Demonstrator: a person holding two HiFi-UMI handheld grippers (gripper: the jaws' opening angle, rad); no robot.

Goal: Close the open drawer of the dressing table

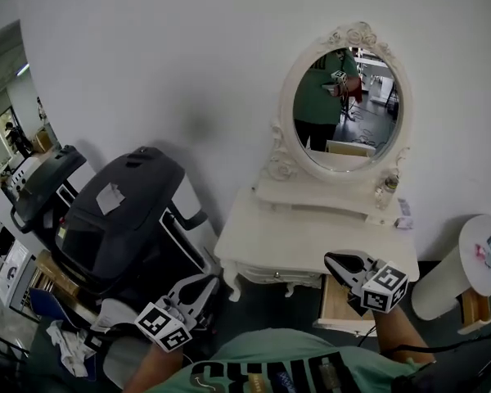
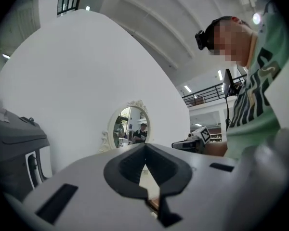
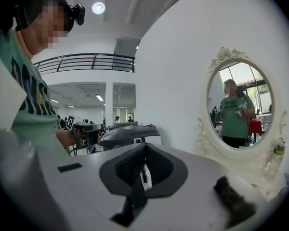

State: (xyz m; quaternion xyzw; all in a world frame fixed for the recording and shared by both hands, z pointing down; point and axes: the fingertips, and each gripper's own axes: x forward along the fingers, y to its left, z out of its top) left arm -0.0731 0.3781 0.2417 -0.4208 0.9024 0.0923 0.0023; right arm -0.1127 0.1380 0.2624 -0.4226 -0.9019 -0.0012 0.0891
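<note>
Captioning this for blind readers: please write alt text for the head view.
A white dressing table with an oval mirror stands against a white wall, its right-hand drawer pulled open. The right gripper, shut and empty, is near the drawer; the left gripper, also shut, is beside a black machine.

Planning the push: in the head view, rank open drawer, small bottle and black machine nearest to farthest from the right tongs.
1. Open drawer, just below the right tongs.
2. Small bottle, back right of the dresser.
3. Black machine, far left.
</note>
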